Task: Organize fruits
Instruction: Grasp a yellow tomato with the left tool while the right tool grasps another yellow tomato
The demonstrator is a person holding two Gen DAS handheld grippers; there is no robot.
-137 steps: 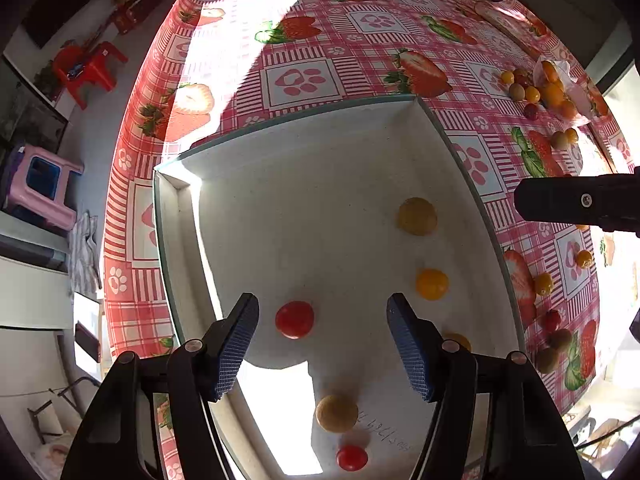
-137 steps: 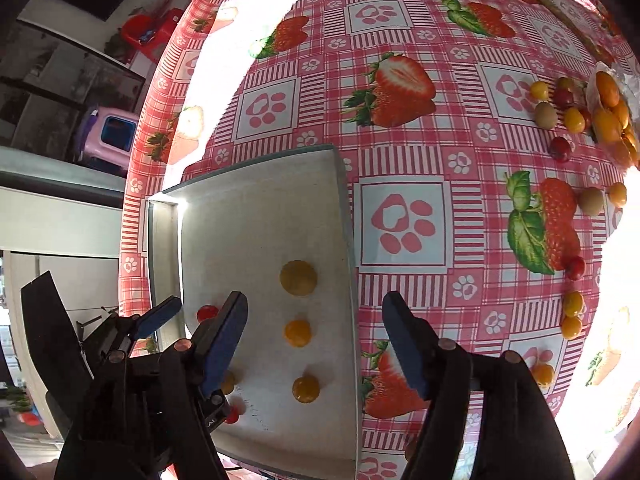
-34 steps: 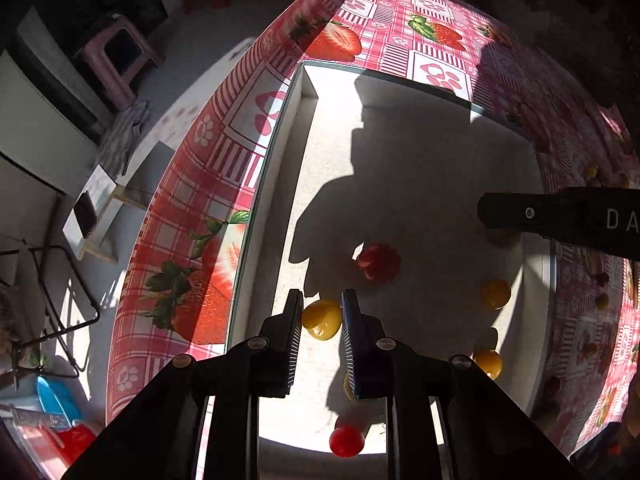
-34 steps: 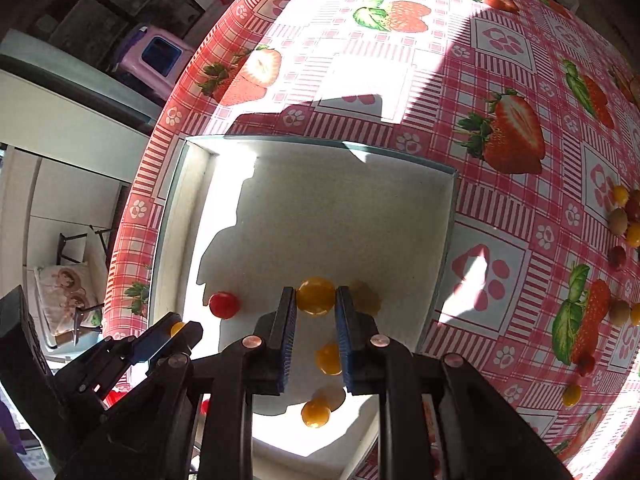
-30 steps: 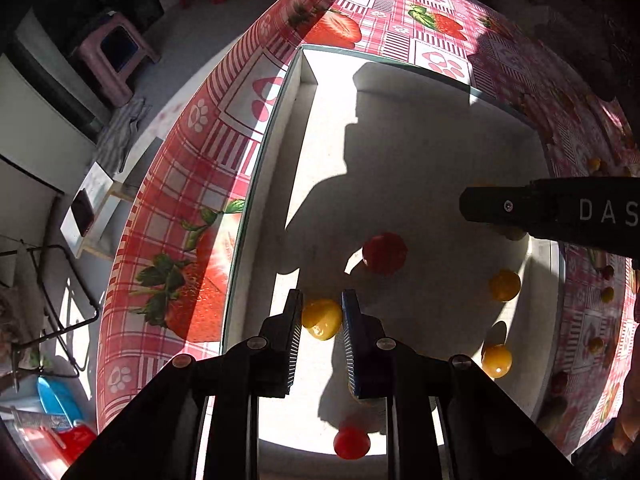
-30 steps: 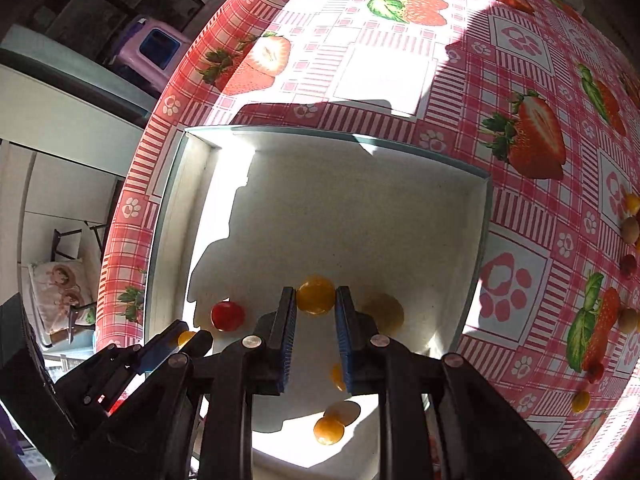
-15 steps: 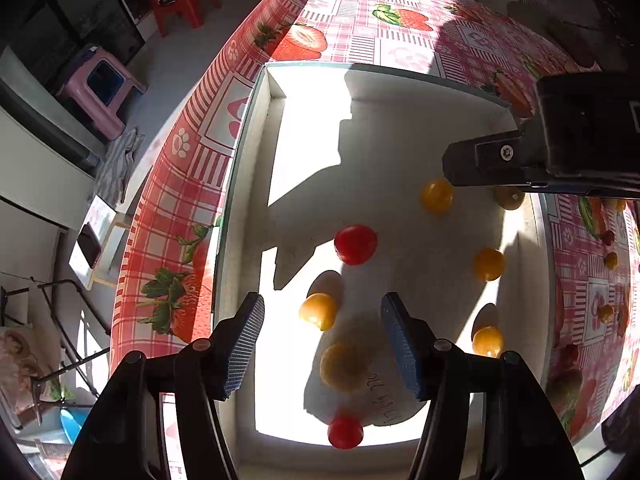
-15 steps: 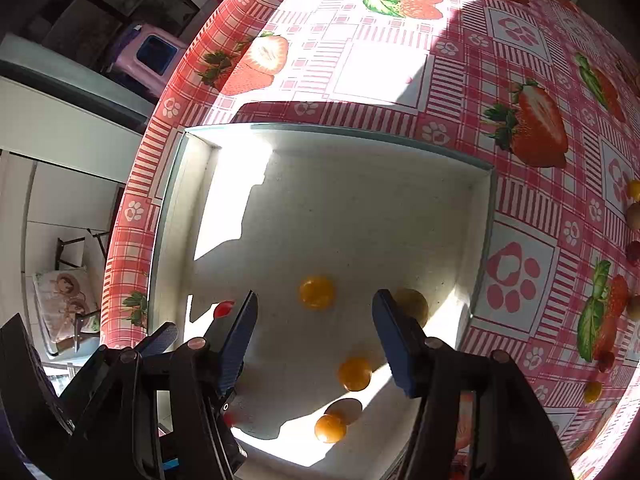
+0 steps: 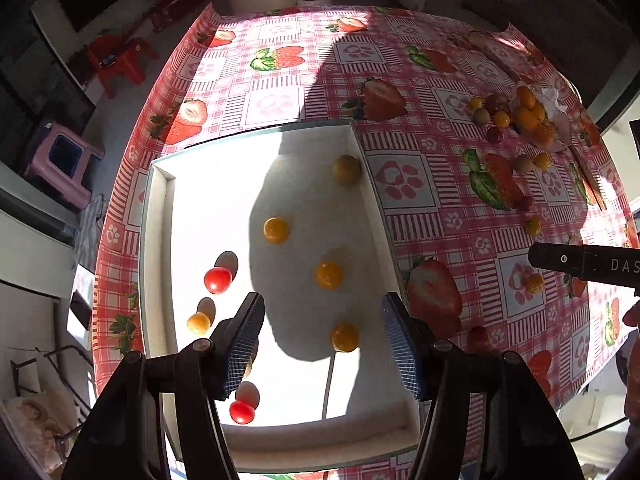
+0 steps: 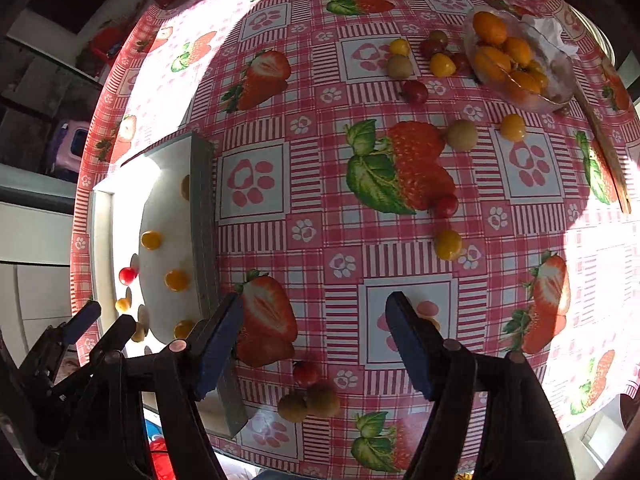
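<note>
Both claws, L & R, wide open, empty, above white tray / tablecloth.

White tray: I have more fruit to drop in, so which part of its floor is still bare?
The far-left stretch of the shallow white tray, beyond the yellow tomato, is bare. The near-left strip is crowded: red tomato, small orange one.

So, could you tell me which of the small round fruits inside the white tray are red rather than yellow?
Two: the red cherry tomato near the white tray's left wall, and another red one by the near wall, beside the open left gripper. The rest are yellow or orange.
</note>
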